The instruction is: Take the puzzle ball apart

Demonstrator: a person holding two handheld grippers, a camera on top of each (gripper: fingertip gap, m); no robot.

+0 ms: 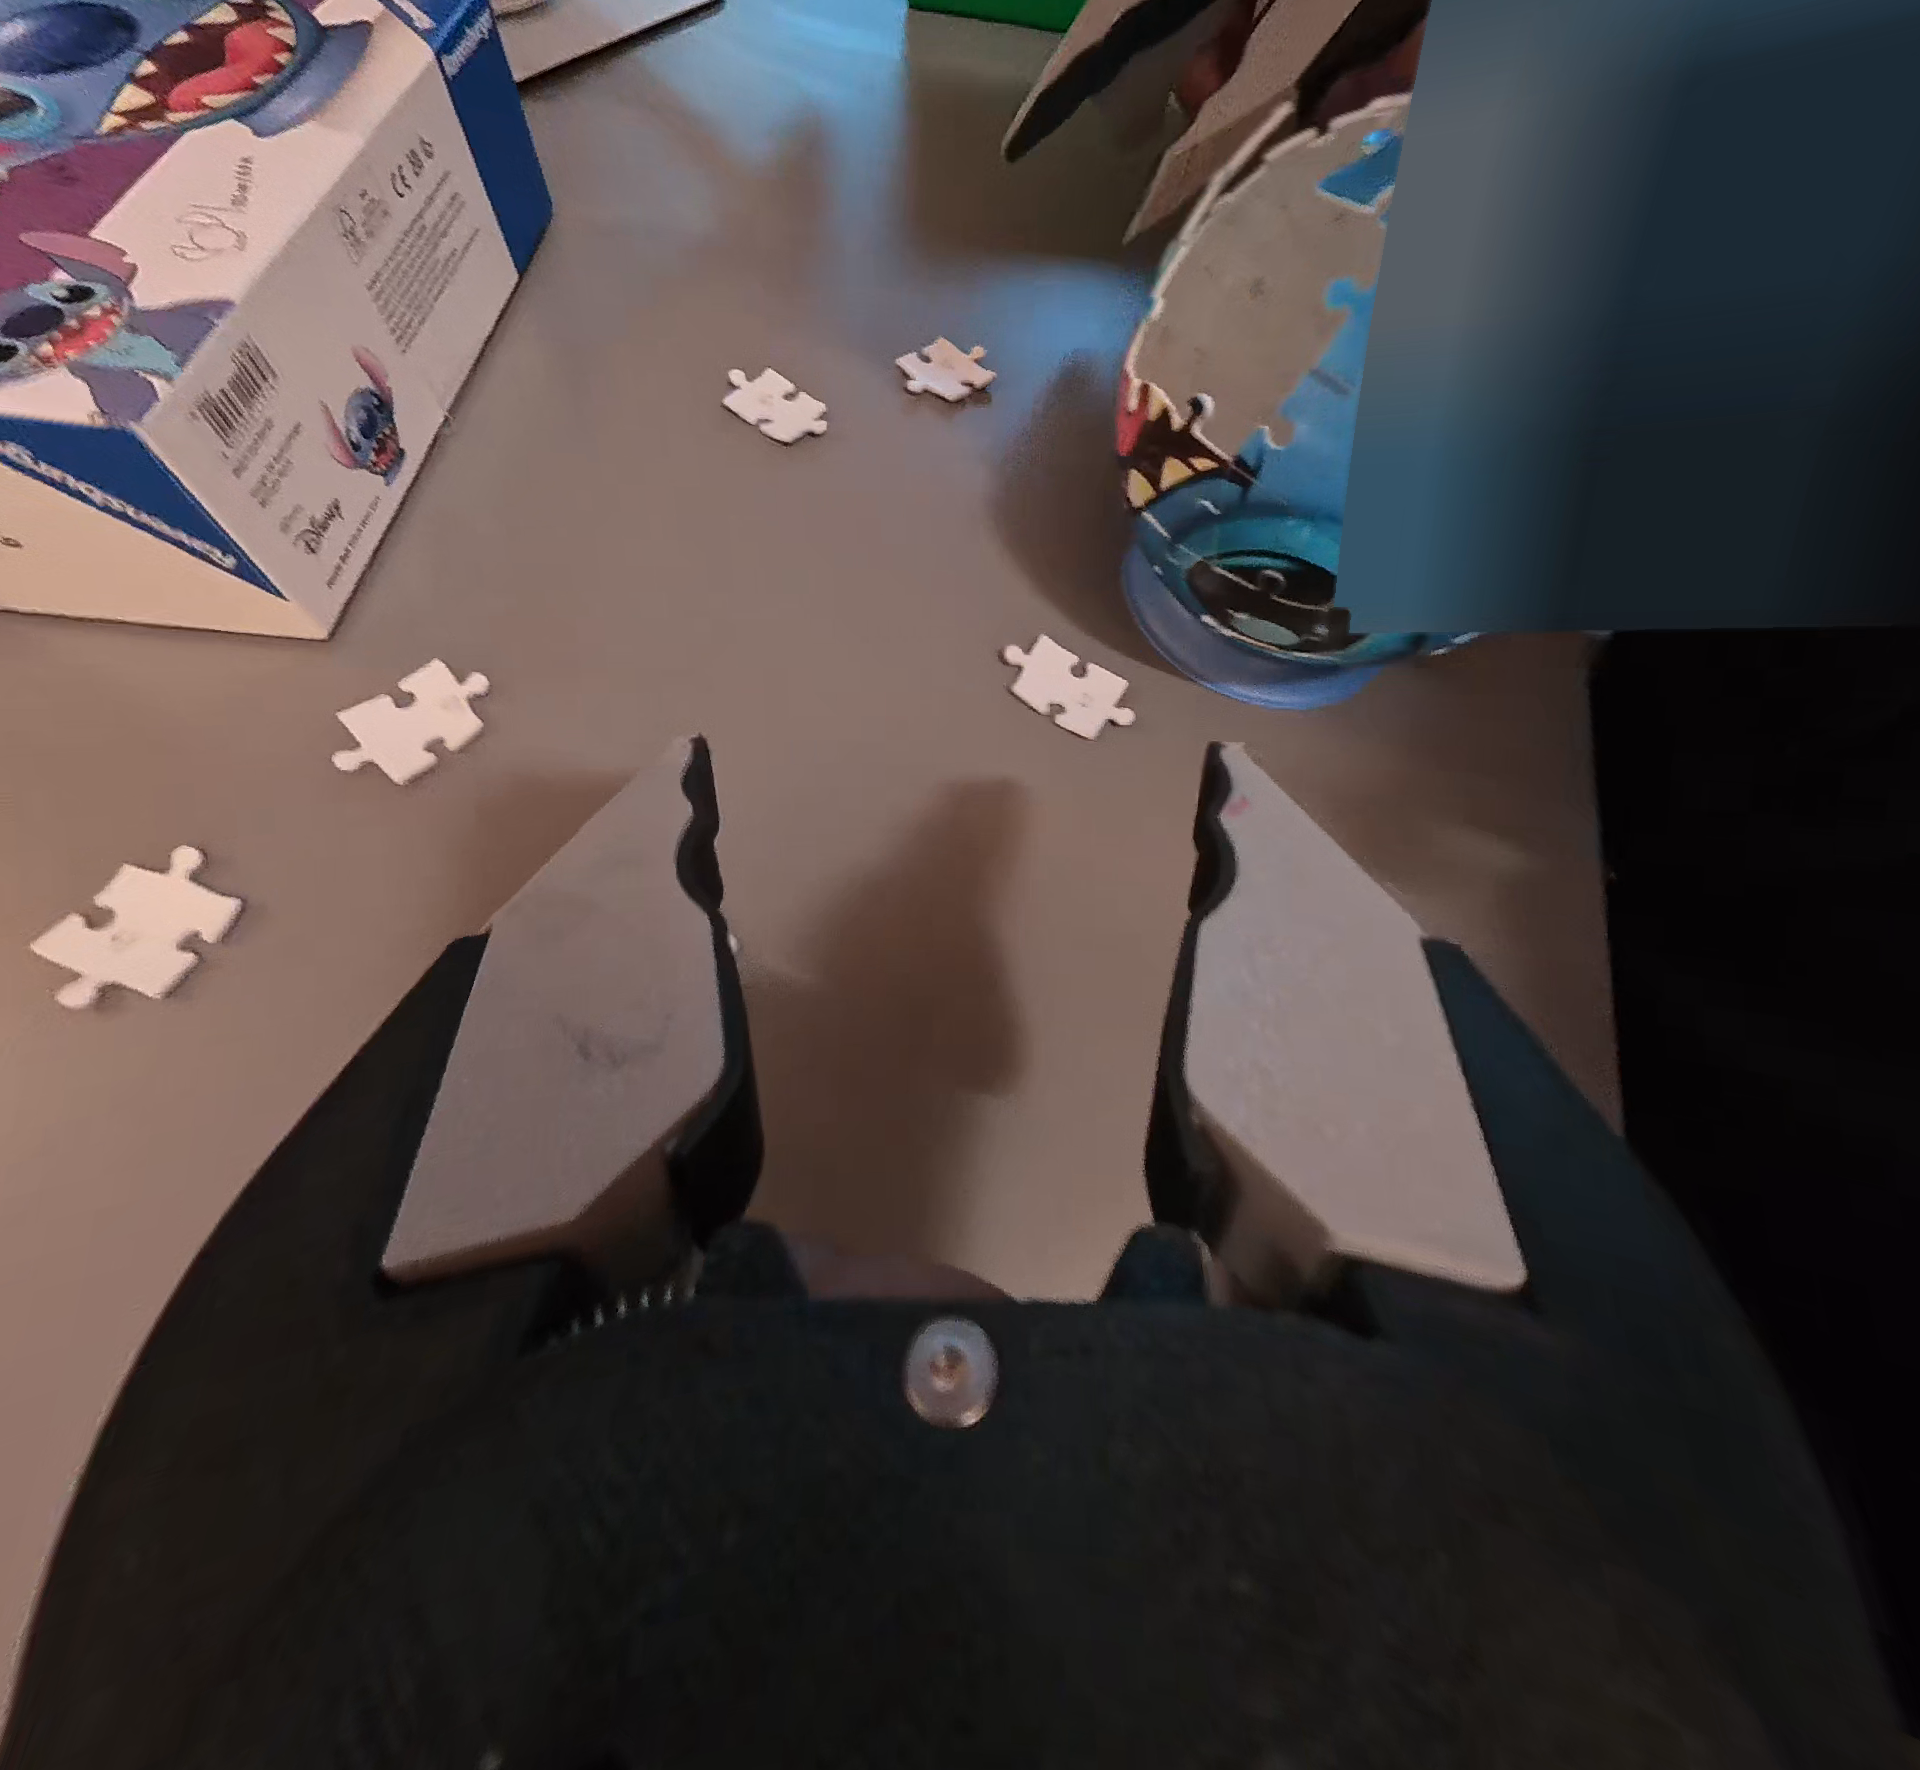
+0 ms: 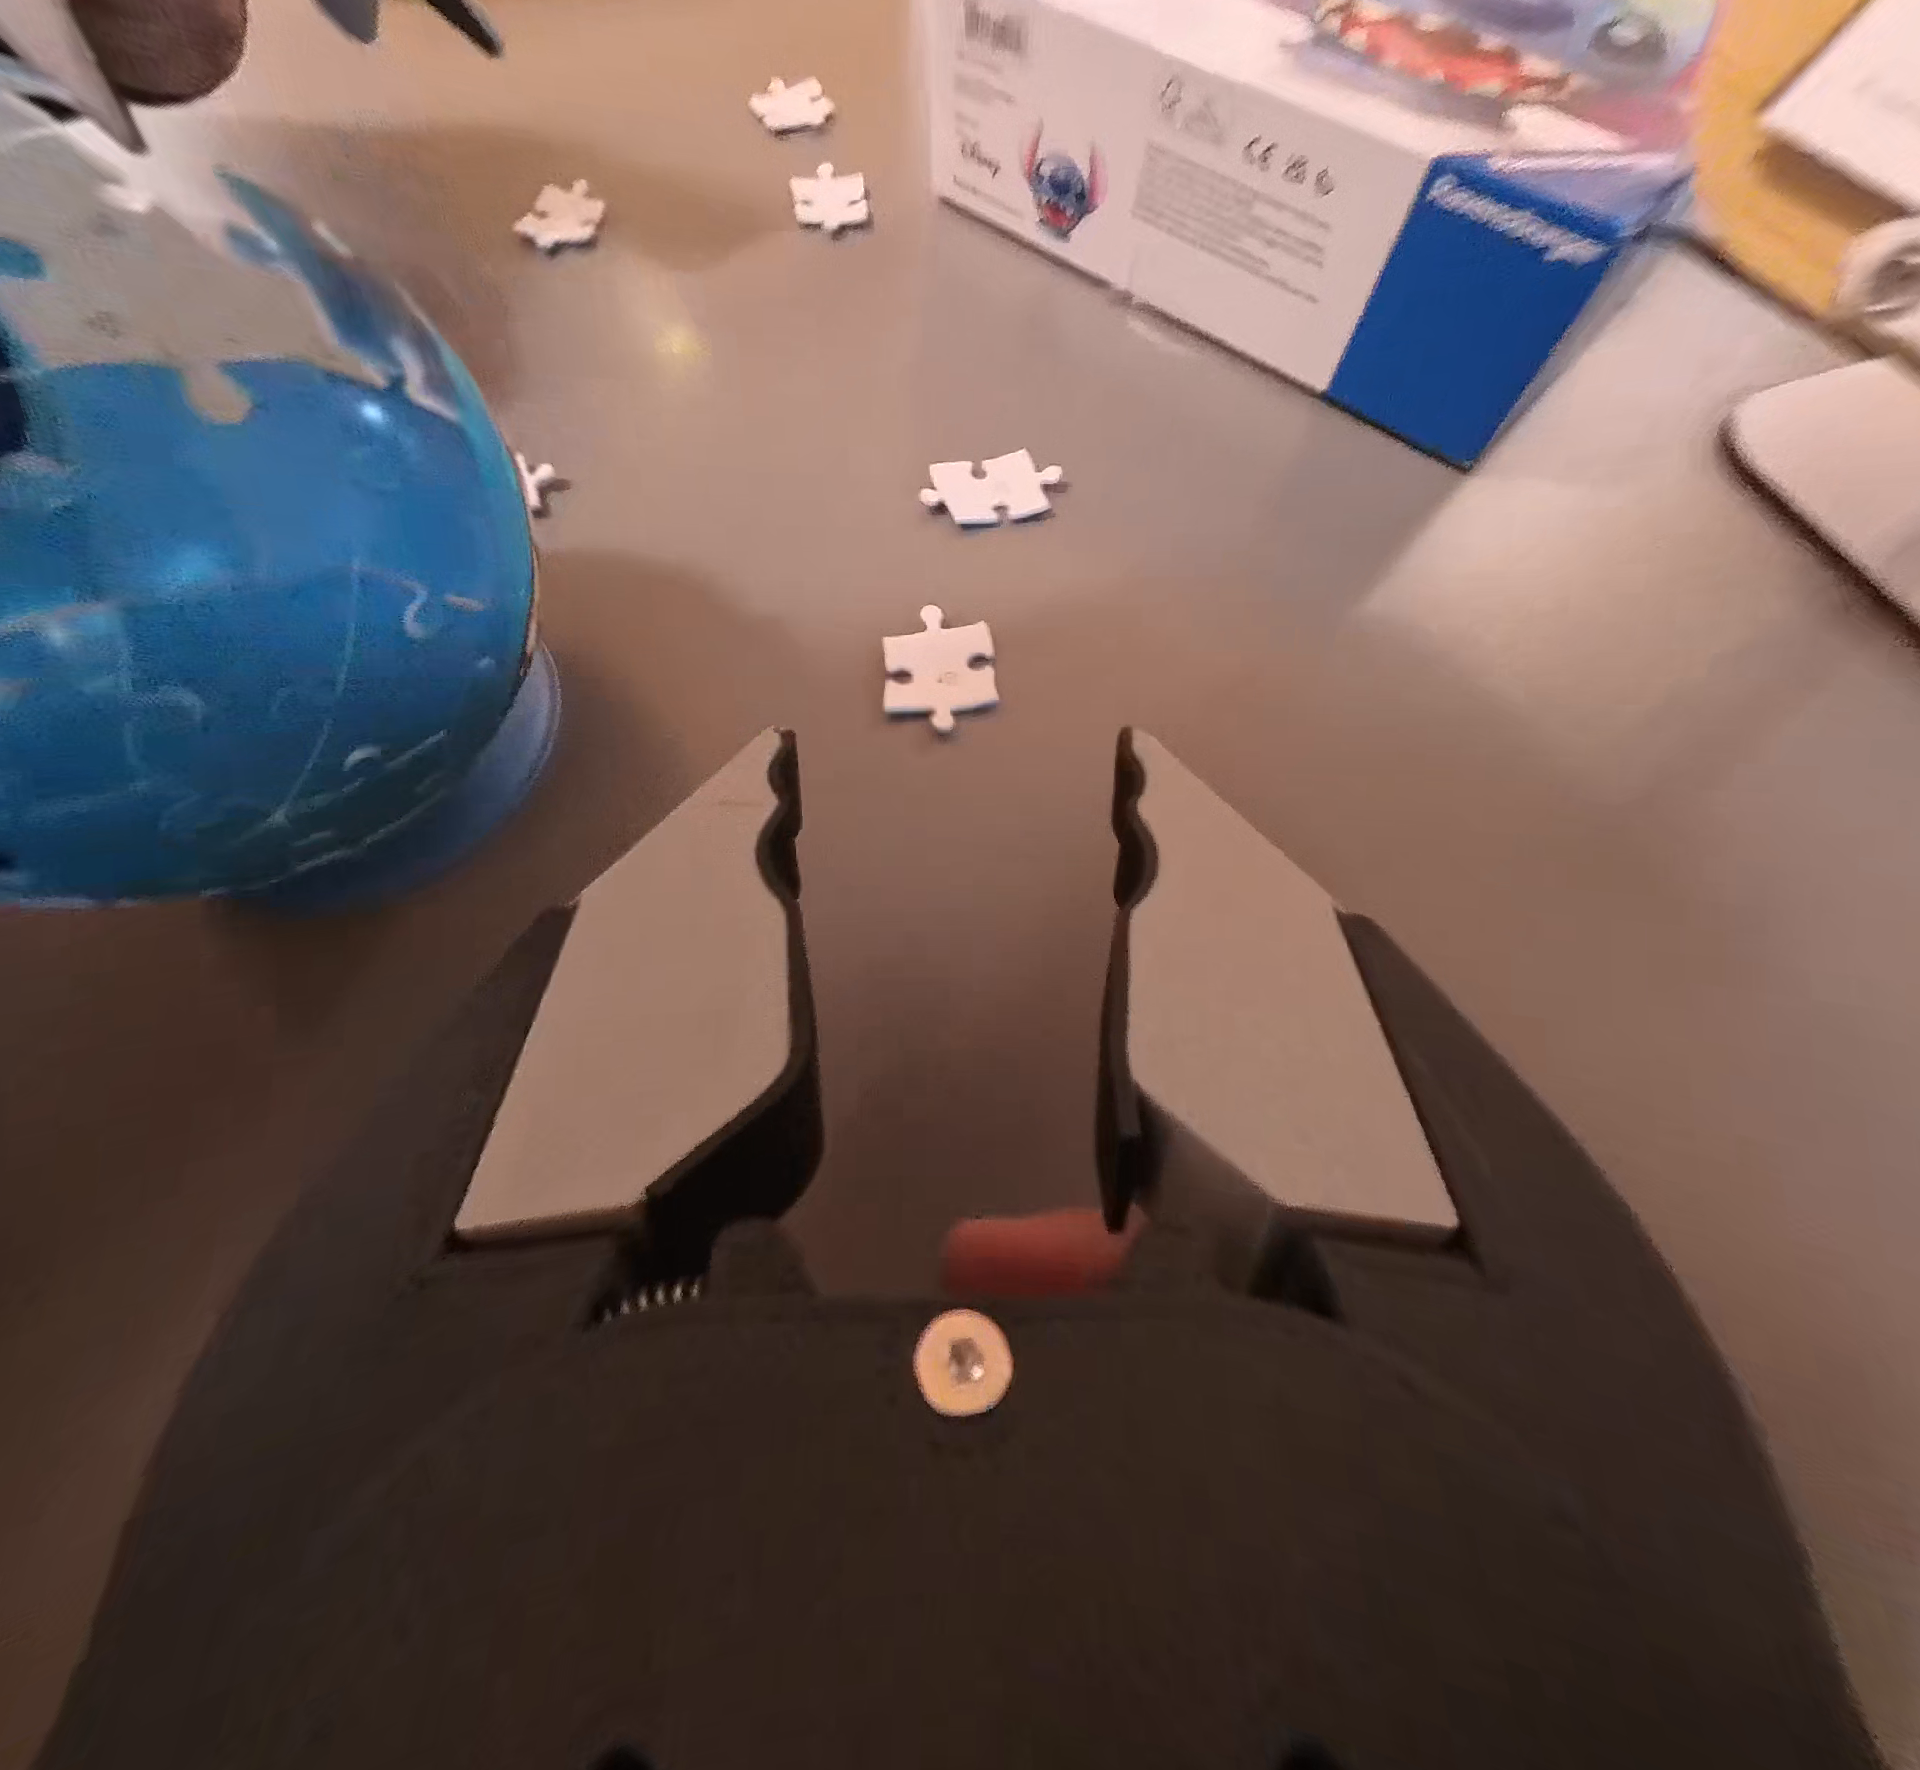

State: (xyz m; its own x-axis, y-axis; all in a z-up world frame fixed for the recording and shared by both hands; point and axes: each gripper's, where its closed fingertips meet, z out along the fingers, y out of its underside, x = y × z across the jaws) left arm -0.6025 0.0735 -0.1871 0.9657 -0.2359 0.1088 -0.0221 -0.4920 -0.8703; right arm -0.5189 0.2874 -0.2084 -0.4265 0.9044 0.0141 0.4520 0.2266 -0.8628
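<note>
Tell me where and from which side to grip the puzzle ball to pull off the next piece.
Grip the jagged open rim at the top of the puzzle ball, coming down from above. There the tabs of exposed pieces stick up free, while the lower shell is smooth, round and sits in its blue stand. Both the left gripper and right gripper are open.

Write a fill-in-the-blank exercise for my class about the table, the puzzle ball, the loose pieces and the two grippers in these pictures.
1. The loose pieces on the table lie with their ___ side up.
2. The outside of the puzzle ball is mostly ___.
3. The left gripper and the right gripper hold nothing, and the jaws of both are ___.

Missing words: white; blue; open
</note>
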